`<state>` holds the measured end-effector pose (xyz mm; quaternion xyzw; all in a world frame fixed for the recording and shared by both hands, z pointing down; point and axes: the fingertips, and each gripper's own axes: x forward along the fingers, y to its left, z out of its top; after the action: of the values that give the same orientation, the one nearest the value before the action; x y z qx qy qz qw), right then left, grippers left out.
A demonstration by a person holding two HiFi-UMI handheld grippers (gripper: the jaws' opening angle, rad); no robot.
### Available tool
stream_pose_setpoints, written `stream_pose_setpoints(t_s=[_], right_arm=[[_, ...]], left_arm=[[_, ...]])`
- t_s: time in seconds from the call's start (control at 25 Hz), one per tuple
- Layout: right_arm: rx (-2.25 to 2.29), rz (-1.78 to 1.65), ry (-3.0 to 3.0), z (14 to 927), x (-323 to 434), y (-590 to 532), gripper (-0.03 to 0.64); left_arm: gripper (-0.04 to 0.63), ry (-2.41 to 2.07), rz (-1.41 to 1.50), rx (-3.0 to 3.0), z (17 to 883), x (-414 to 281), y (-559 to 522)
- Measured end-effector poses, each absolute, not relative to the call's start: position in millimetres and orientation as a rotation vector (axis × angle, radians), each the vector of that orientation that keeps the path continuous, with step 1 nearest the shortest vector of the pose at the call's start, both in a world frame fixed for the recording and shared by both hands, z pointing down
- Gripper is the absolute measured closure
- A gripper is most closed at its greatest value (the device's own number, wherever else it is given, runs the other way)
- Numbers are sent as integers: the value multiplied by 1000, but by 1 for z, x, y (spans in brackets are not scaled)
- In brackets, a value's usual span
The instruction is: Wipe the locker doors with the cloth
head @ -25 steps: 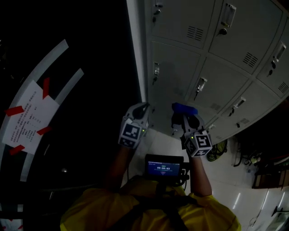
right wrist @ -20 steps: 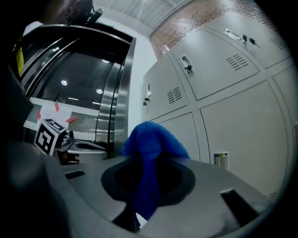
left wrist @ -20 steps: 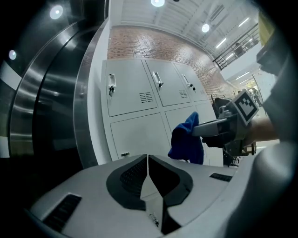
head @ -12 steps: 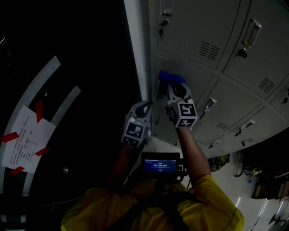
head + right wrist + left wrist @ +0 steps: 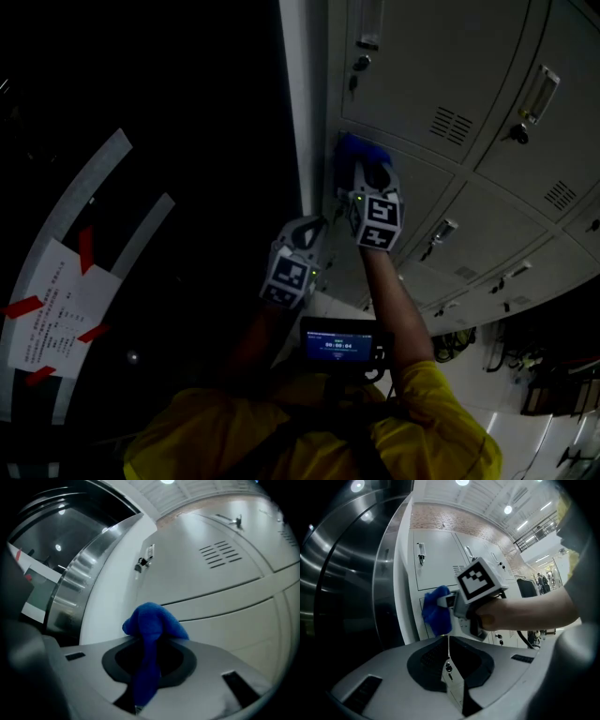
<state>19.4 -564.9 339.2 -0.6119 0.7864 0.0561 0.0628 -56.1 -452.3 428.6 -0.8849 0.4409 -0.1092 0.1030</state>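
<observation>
Grey locker doors (image 5: 422, 66) fill the upper right of the head view. My right gripper (image 5: 361, 169) is shut on a blue cloth (image 5: 358, 150) and holds it against the left edge of a locker door (image 5: 220, 616), just under the seam below a vented door (image 5: 206, 569). The cloth (image 5: 152, 634) bunches between the jaws in the right gripper view. My left gripper (image 5: 307, 230) hangs lower and to the left, near the locker's white side post, shut with nothing in it. From the left gripper view I see the cloth (image 5: 437, 610) and the right gripper's marker cube (image 5: 480, 581).
A white side post (image 5: 305, 103) bounds the lockers on the left; beyond it is dark curved metal with taped paper notices (image 5: 56, 309). Door handles and keys (image 5: 356, 61) stick out from the doors. Cables (image 5: 450, 342) lie on the white floor below.
My right gripper has carried the cloth up and left across the doors, from a lower door to the seam under the vented door. The left gripper has barely moved.
</observation>
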Motion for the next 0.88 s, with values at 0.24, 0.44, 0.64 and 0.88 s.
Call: stream_pose_setpoints(t_s=[0.24,0.44,0.64,0.88], right_arm=[[-2179,137,2038,361,199,-495,543],[-2177,140,2057,363,211,-486,543],[-1879,124,2323,360,97,-503,543],[-1744,-55,2585,427,-26,-584,543]], left_arm=[[586,1204,-311,-2648,431,-27,-452],[586,1180,-296,-2675,433,-15,-453],[586,1199,-300,-2657,433,-27,-454],[586,1260,-331,-2647,439,-52,-452]])
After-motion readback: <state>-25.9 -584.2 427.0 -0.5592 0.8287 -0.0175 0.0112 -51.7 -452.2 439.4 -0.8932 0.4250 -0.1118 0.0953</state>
